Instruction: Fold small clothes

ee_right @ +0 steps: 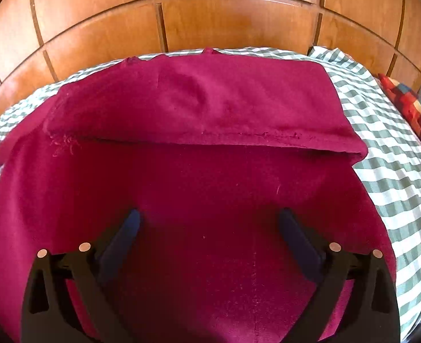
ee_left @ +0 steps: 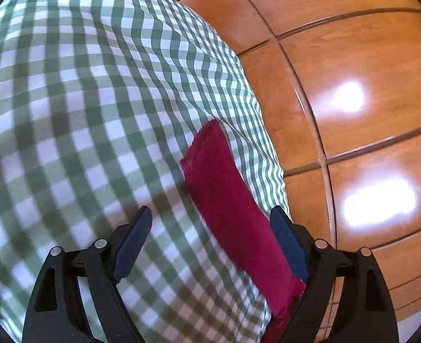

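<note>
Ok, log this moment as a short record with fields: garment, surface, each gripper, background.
garment: dark red cloth, far edge folded back over itself, lying flat
surface: green and white checked sheet
left gripper: open, nothing held, a strip of the red cloth lies between its fingers
right gripper: open, over the cloth, nothing held
background: wooden panelled wall; multicoloured checked cushion at the right edge

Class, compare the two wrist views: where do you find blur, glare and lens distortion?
Left wrist view: checked cloth smeared by motion blur, white glare patches on the wooden panels. Right wrist view: sharp, red garment evenly lit, fisheye bending the panel lines.
</note>
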`<action>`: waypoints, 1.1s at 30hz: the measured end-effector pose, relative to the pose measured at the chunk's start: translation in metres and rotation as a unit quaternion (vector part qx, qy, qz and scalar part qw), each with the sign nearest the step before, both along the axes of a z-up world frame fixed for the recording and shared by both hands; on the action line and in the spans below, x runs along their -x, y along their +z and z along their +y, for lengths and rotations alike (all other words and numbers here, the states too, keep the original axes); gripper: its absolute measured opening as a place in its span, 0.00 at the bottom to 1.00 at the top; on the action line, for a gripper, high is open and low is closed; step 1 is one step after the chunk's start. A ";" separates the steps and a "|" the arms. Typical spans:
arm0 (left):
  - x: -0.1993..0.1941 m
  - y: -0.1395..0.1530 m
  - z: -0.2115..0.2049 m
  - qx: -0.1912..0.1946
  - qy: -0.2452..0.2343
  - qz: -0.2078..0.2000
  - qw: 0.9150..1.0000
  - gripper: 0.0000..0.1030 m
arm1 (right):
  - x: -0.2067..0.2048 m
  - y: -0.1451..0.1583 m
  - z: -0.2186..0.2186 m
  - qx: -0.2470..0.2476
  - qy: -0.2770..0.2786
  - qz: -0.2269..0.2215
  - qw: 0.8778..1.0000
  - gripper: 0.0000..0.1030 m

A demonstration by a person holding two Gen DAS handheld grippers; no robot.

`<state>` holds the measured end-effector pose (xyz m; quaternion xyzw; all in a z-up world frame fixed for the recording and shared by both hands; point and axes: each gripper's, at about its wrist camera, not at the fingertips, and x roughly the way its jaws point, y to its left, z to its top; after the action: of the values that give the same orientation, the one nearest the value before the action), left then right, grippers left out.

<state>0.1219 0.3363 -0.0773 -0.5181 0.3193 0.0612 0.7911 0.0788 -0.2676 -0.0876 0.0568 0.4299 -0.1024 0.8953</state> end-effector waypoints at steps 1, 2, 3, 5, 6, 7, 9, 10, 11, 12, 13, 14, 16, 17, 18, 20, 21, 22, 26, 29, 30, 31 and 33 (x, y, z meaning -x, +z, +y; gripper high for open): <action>-0.009 -0.002 0.003 0.004 0.000 0.003 1.000 0.75 | 0.000 0.000 0.000 0.001 0.000 -0.001 1.000 0.95; -0.016 -0.005 0.008 0.008 0.000 0.006 1.000 0.66 | 0.001 0.000 0.001 0.002 -0.001 -0.004 1.000 0.95; -0.023 -0.008 0.007 0.010 0.001 0.013 1.000 0.61 | 0.002 0.000 0.001 0.001 -0.001 -0.006 1.000 0.95; -0.039 -0.017 0.006 0.011 0.003 0.023 1.000 0.39 | 0.004 0.000 0.003 0.002 -0.001 -0.007 1.000 0.95; -0.044 -0.020 0.005 0.009 0.006 0.027 1.000 0.33 | 0.002 0.000 0.003 0.003 -0.001 -0.007 1.000 0.95; -0.052 -0.023 0.005 0.006 0.011 0.034 0.999 0.26 | 0.003 0.000 0.003 0.002 0.000 -0.008 1.000 0.95; -0.059 -0.024 0.004 -0.006 0.019 0.042 0.999 0.08 | 0.003 0.000 0.002 0.002 0.000 -0.009 1.000 0.95; -0.064 -0.021 0.002 -0.016 0.023 0.046 0.999 0.08 | 0.004 -0.001 0.003 0.001 0.000 -0.010 1.000 0.95; -0.066 -0.015 -0.001 -0.017 0.020 0.035 0.999 0.08 | 0.004 -0.001 0.003 0.000 0.000 -0.012 1.000 0.95; -0.069 -0.005 -0.010 -0.020 0.009 0.014 1.000 0.07 | 0.004 -0.001 0.002 -0.002 0.000 -0.013 1.000 0.95; -0.072 0.009 -0.023 -0.031 -0.007 -0.008 0.999 0.07 | 0.004 -0.001 0.002 -0.003 0.000 -0.013 1.000 0.95; -0.074 0.022 -0.036 -0.044 -0.025 -0.027 0.998 0.07 | 0.004 -0.001 0.001 -0.003 0.001 -0.014 1.000 0.95; -0.078 0.053 -0.076 -0.070 -0.082 -0.076 0.991 0.07 | 0.005 -0.001 0.000 -0.006 0.001 -0.015 1.000 0.95; -0.079 0.065 -0.096 -0.083 -0.106 -0.092 0.987 0.07 | 0.005 -0.001 0.000 -0.007 0.001 -0.017 1.000 0.95; -0.080 0.076 -0.117 -0.096 -0.133 -0.105 0.981 0.07 | 0.006 -0.001 -0.001 -0.009 0.001 -0.018 1.000 0.95; -0.083 0.093 -0.170 -0.117 -0.195 -0.133 0.965 0.07 | 0.006 0.000 -0.002 -0.015 0.002 -0.020 1.000 0.95; -0.084 0.099 -0.203 -0.131 -0.229 -0.142 0.954 0.08 | 0.006 0.001 -0.003 -0.017 0.003 -0.020 1.000 0.95; -0.085 0.101 -0.225 -0.138 -0.251 -0.146 0.947 0.07 | 0.006 0.003 -0.003 -0.020 0.003 -0.019 1.000 0.95; -0.094 0.088 -0.319 -0.165 -0.339 -0.134 0.916 0.08 | 0.003 0.024 -0.008 -0.095 0.017 -0.024 0.995 0.82; -0.099 0.065 -0.371 -0.178 -0.381 -0.107 0.901 0.08 | -0.009 0.045 -0.009 -0.183 0.048 -0.042 0.981 0.75; -0.101 0.057 -0.384 -0.181 -0.391 -0.097 0.897 0.08 | -0.017 0.052 -0.006 -0.217 0.067 -0.048 0.973 0.73; -0.099 0.052 -0.392 -0.184 -0.397 -0.090 0.895 0.08 | -0.024 0.056 -0.003 -0.237 0.079 -0.050 0.967 0.73; -0.098 0.045 -0.402 -0.186 -0.403 -0.080 0.893 0.08 | -0.047 0.061 0.010 -0.303 0.115 -0.046 0.945 0.73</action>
<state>0.2203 -0.0662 -0.0327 -0.1916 0.4195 -0.2462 0.8525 0.1261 -0.2581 -0.0264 0.2800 0.4021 0.1392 0.8605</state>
